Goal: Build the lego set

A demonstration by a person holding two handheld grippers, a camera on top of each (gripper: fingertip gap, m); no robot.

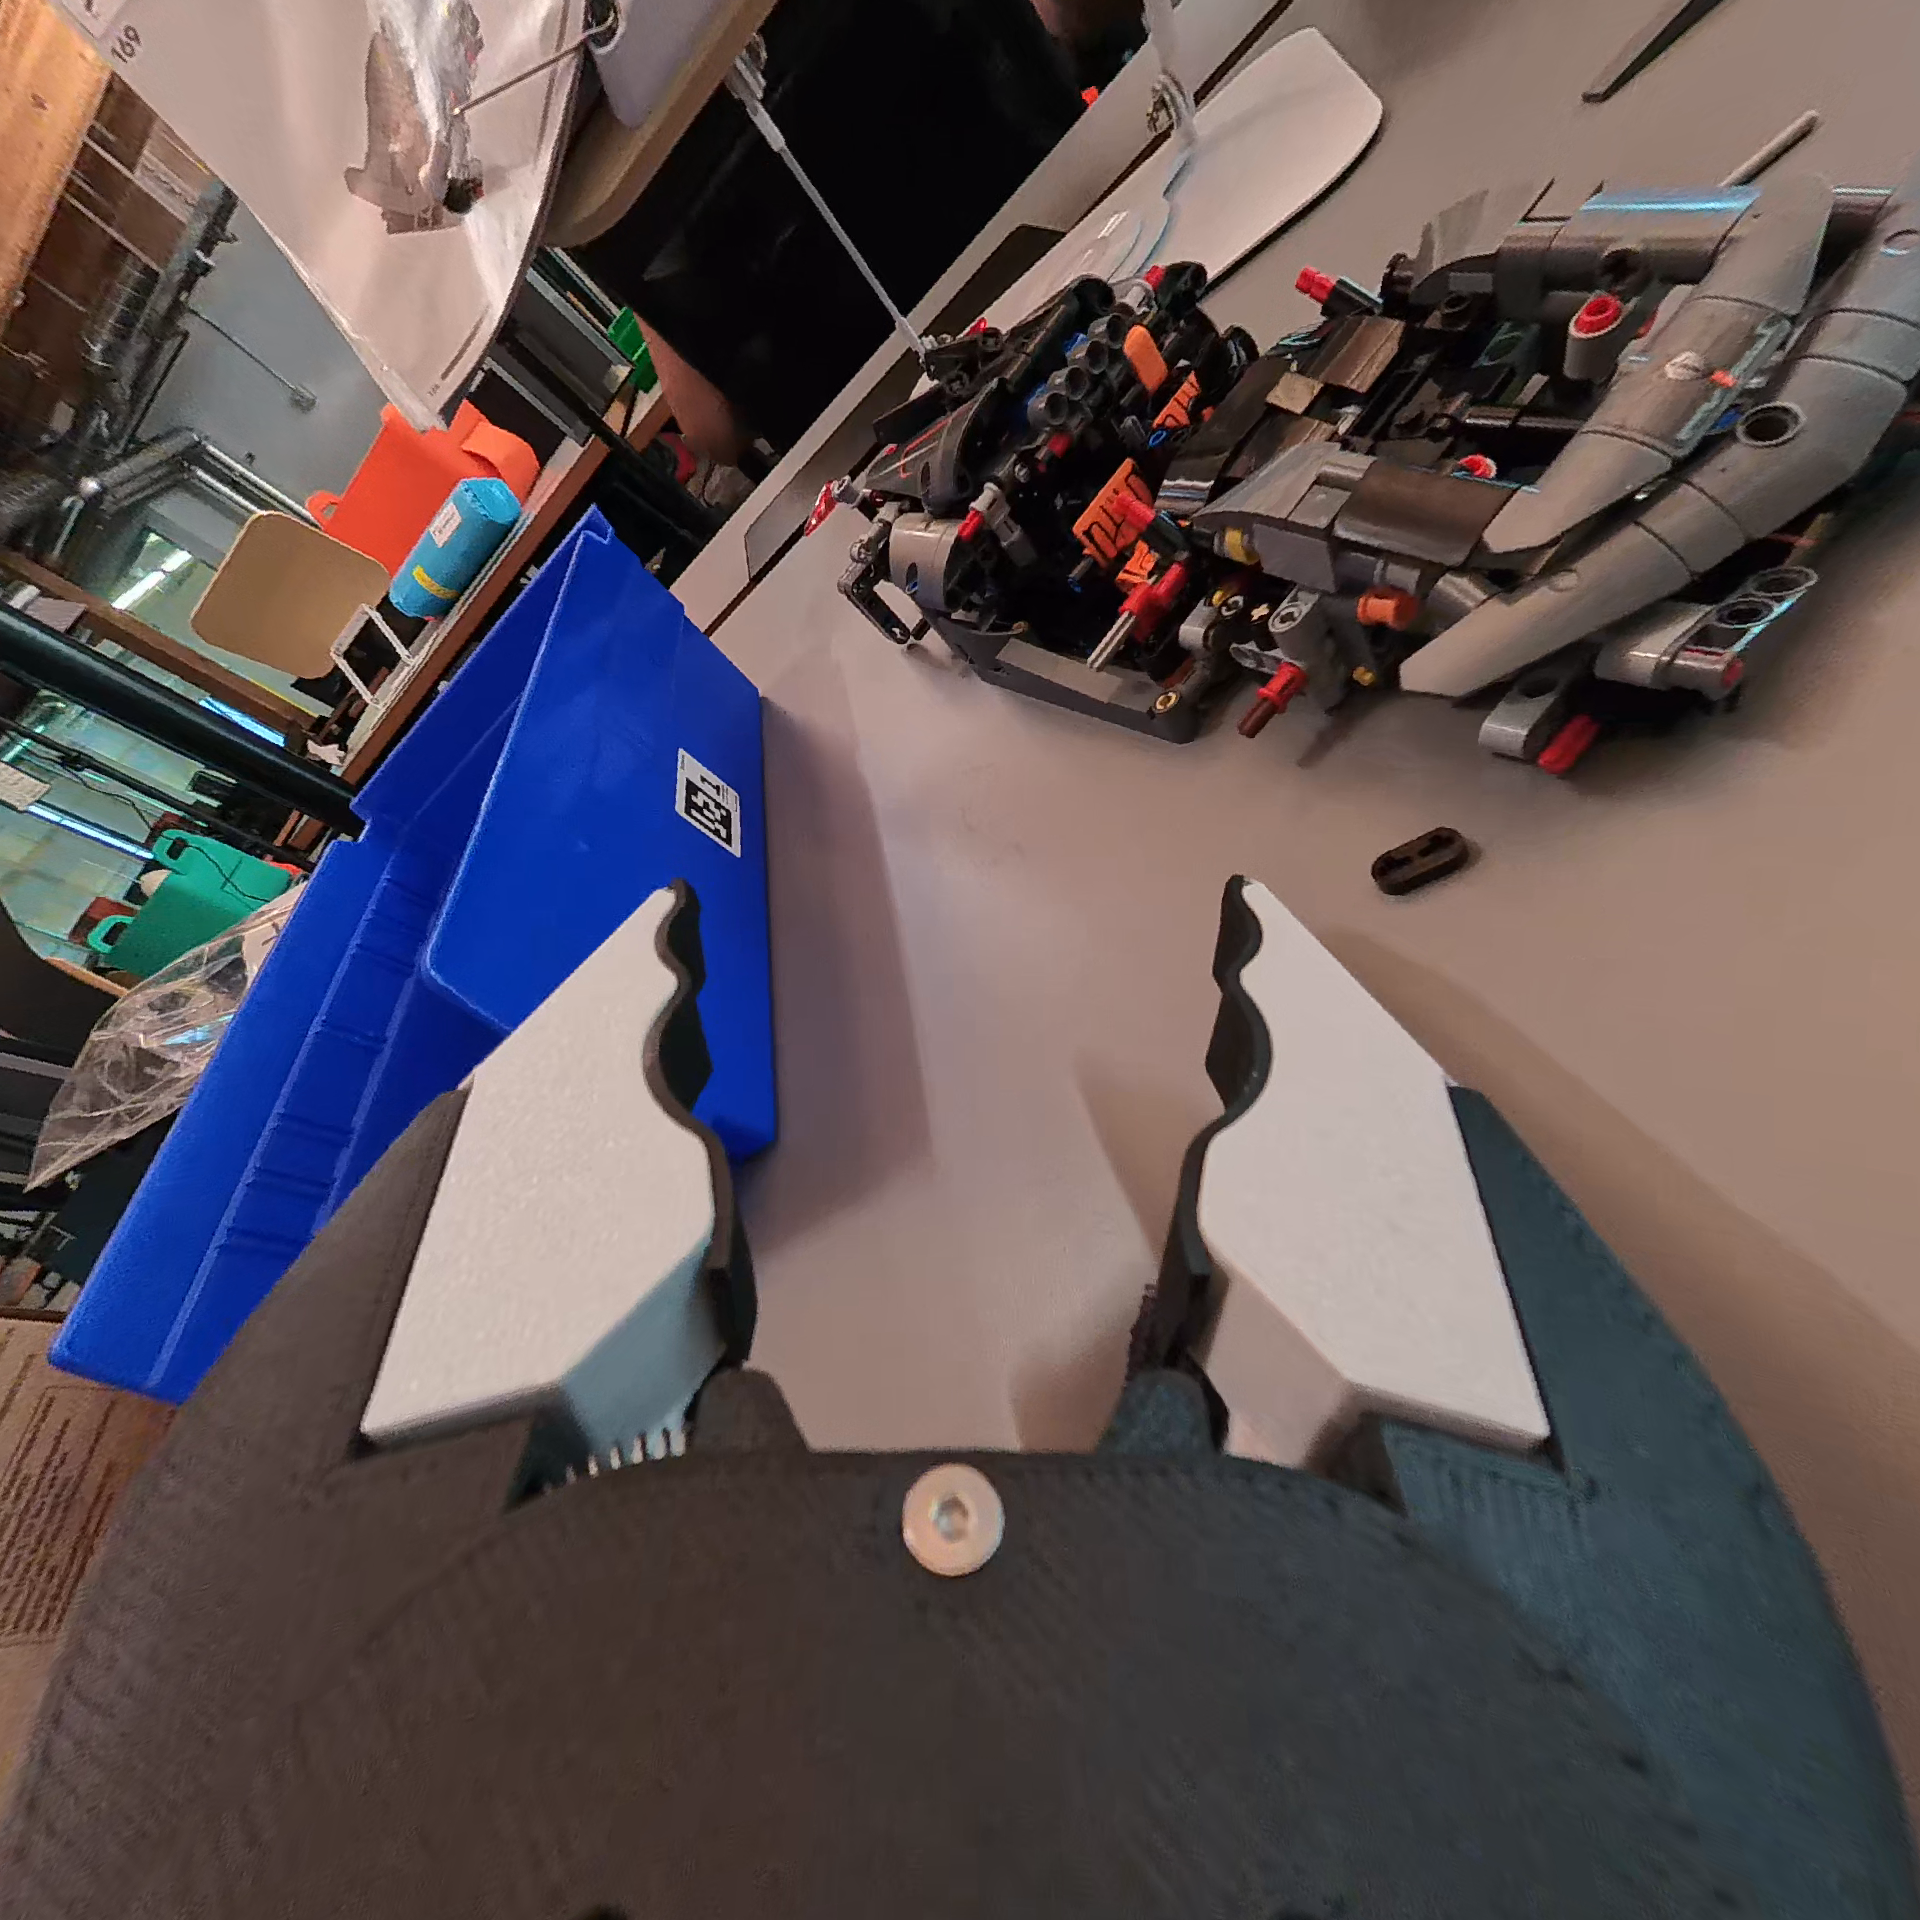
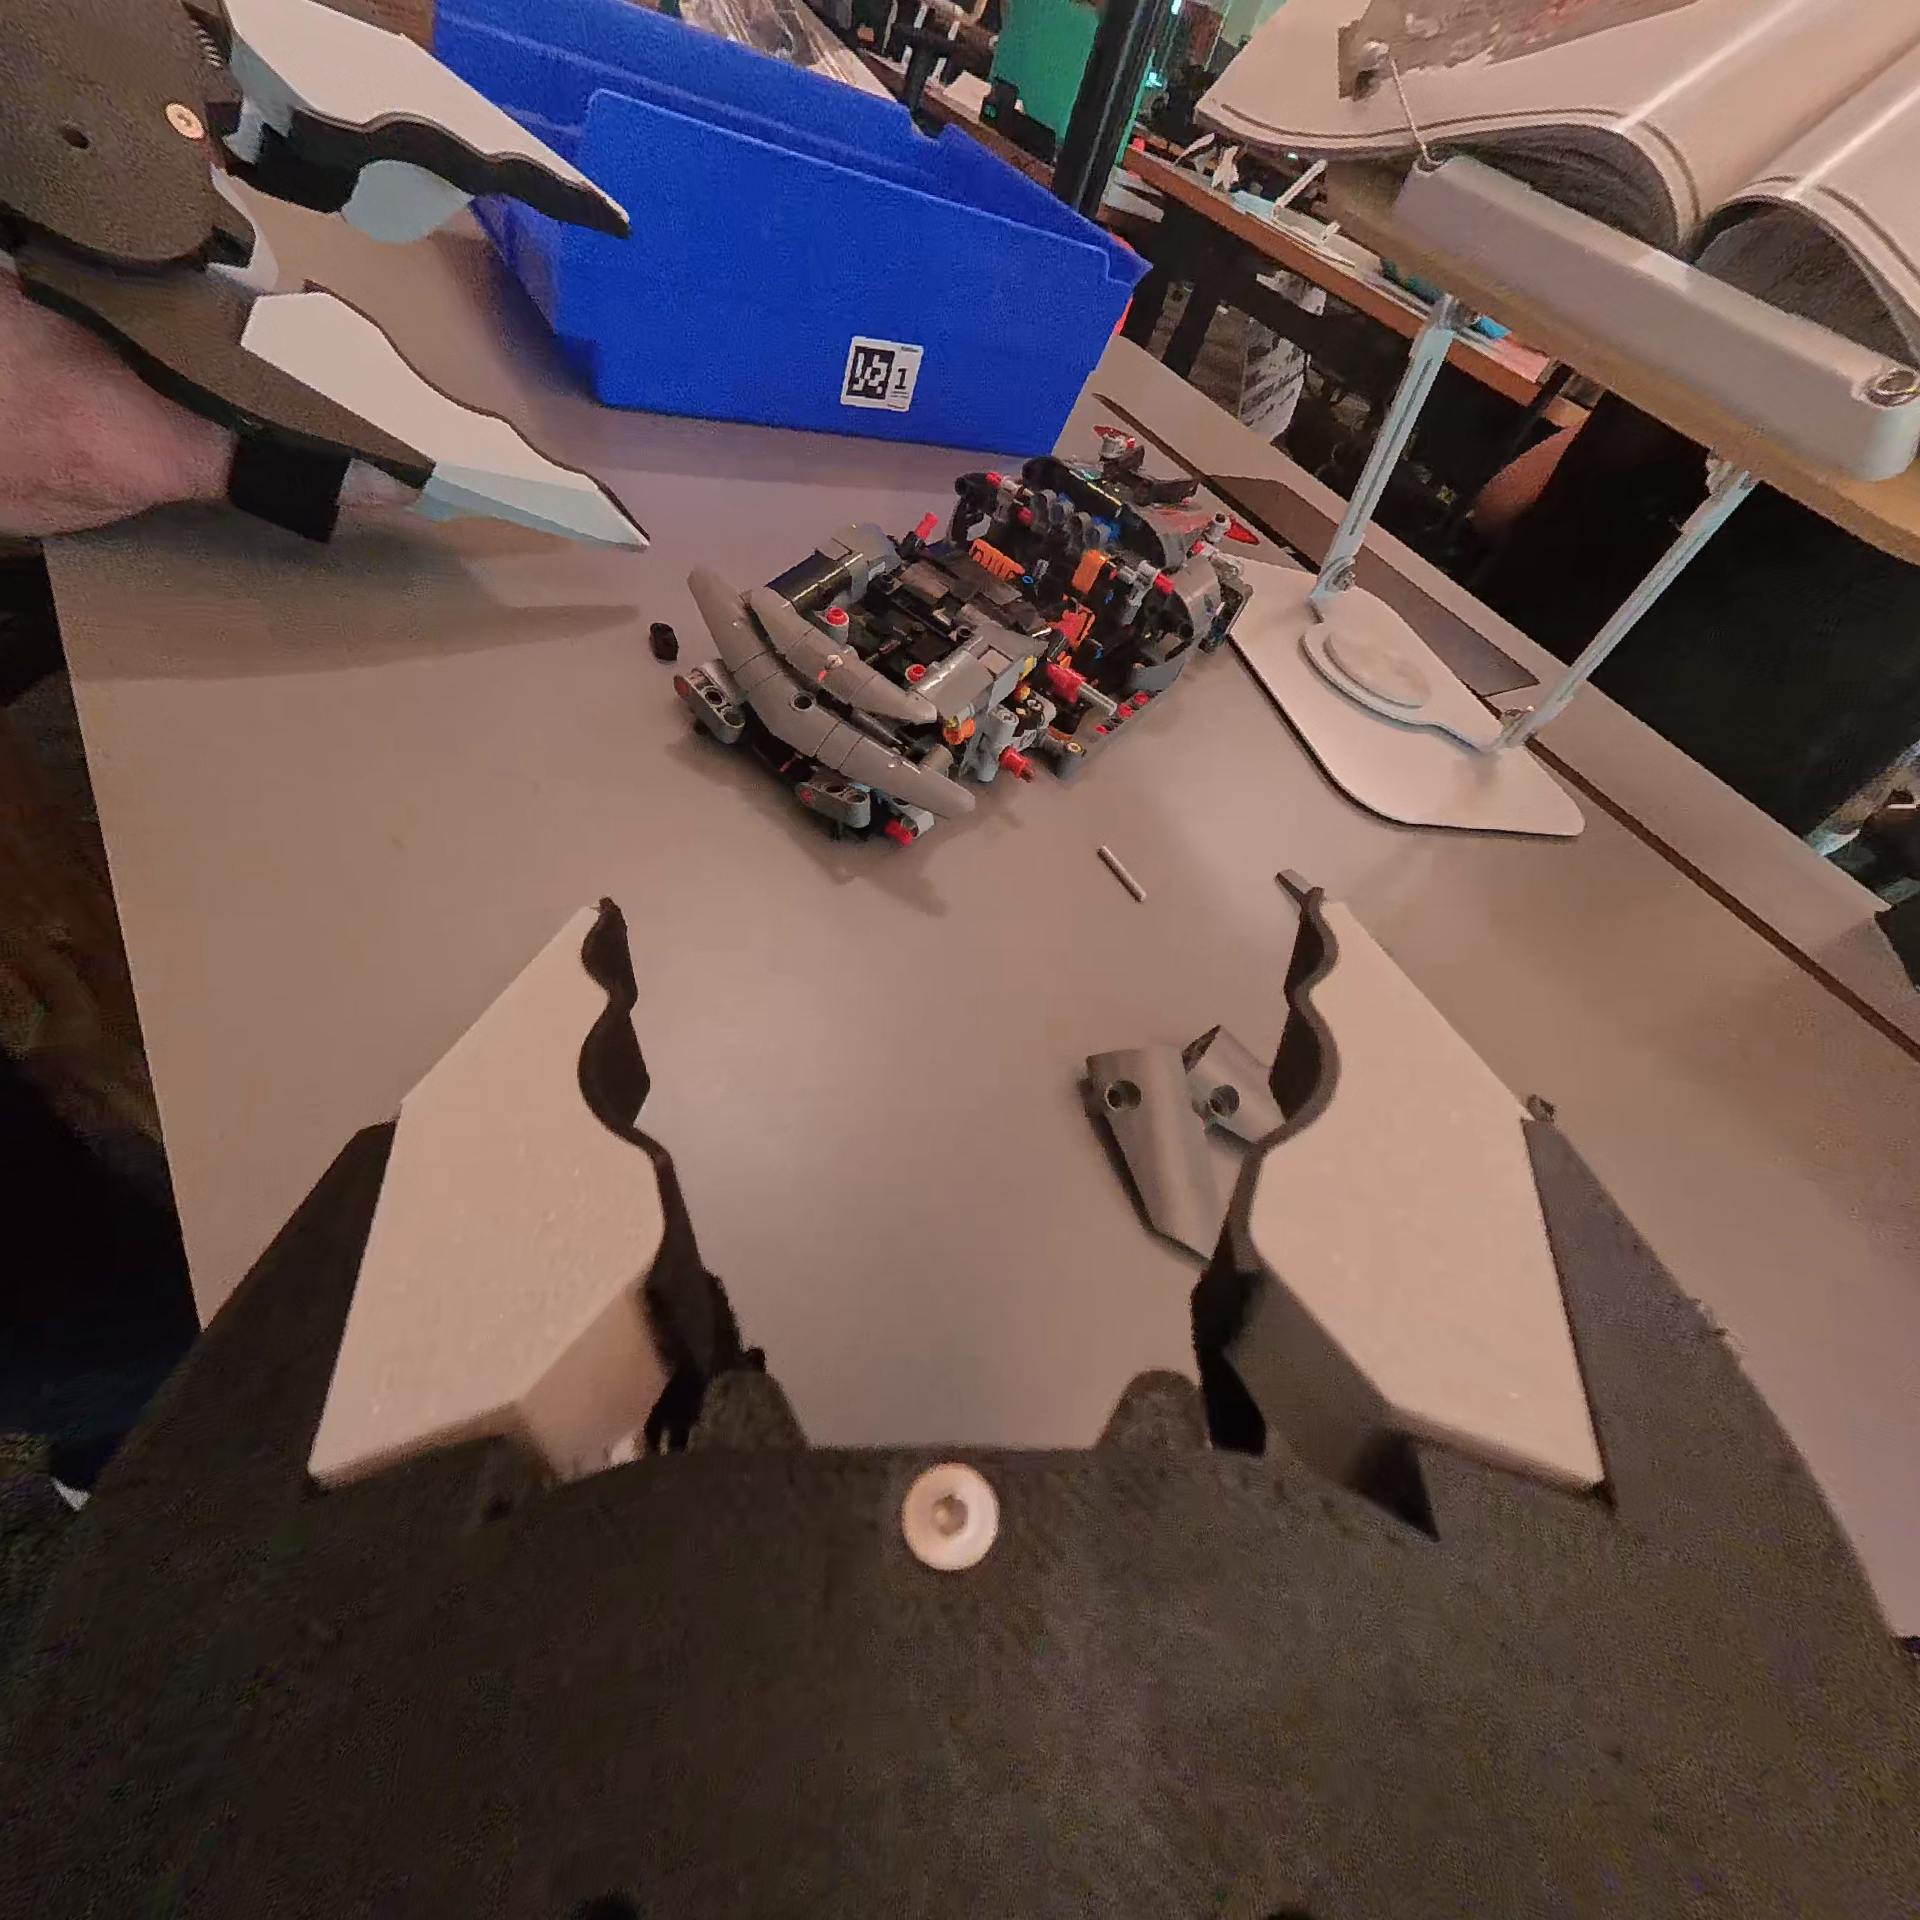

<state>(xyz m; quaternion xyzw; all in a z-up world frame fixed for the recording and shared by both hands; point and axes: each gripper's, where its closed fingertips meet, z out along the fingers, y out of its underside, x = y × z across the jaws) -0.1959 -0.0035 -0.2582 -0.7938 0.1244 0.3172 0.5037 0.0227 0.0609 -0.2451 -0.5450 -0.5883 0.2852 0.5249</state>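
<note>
Grey panel pieces (image 2: 1164,1132) on table (image 2: 416,883), touching inner edge of right gripper (image 2: 951,904)'s right finger, long axis toward camera. Model (image 2: 935,665) well ahead. Left gripper (image 1: 956,894) farther off. Both spread wide, empty.

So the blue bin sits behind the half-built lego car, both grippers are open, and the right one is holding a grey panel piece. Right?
Not quite: the right gripper holds nothing. The right wrist view shows the grey panel piece lying on the table beside one finger. The rest stands.
</note>
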